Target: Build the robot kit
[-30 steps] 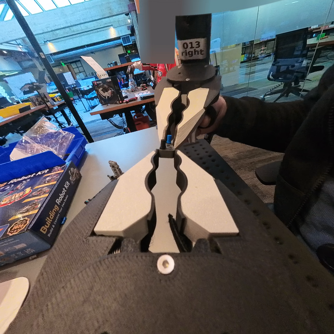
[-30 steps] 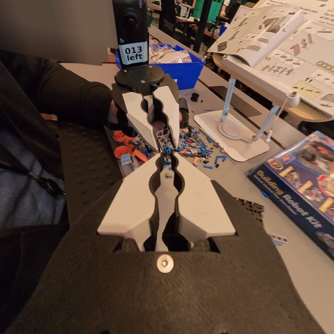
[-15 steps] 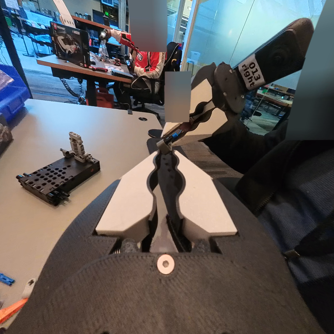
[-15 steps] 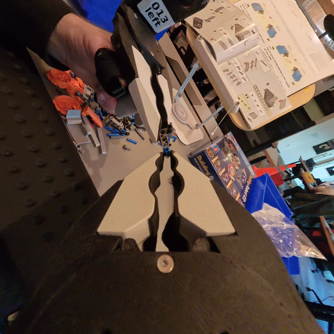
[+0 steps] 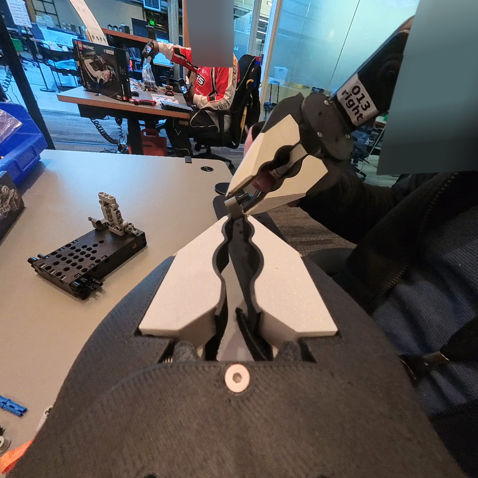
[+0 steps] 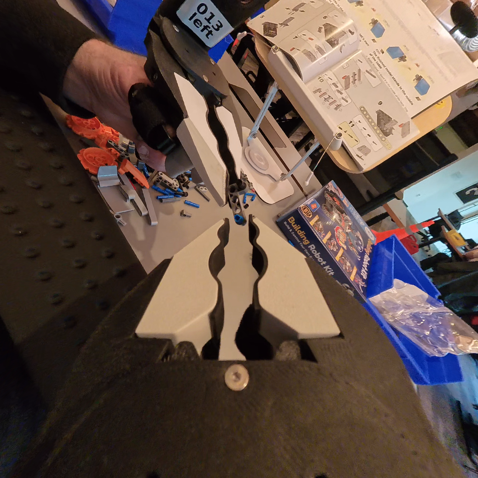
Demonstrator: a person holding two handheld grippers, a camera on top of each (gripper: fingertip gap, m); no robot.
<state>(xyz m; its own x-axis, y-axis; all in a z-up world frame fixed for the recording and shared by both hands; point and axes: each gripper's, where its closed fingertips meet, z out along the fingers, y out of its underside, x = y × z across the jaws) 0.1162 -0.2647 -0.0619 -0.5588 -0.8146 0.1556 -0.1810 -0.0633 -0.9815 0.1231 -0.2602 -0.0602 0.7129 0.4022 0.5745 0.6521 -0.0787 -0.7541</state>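
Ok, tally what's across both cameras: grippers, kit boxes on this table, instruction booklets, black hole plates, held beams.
Grippers: 2, left gripper, right gripper
Kit box: 1
Instruction booklet: 1
Black hole plate: 1
Grey beam, held: 1
Total: 6

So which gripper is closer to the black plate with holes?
Left. The left gripper sits just right of the black plate; the right gripper meets it tip to tip and stretches away farther right.

A grey worktop (image 5: pixel 155 176) fills the near left. Far beyond it stands a wooden desk (image 5: pixel 124 103) with a black office chair (image 5: pixel 245 85), before glass partition walls (image 5: pixel 310 51) in cool daylight; grey carpet (image 5: pixel 310 232) covers the floor.
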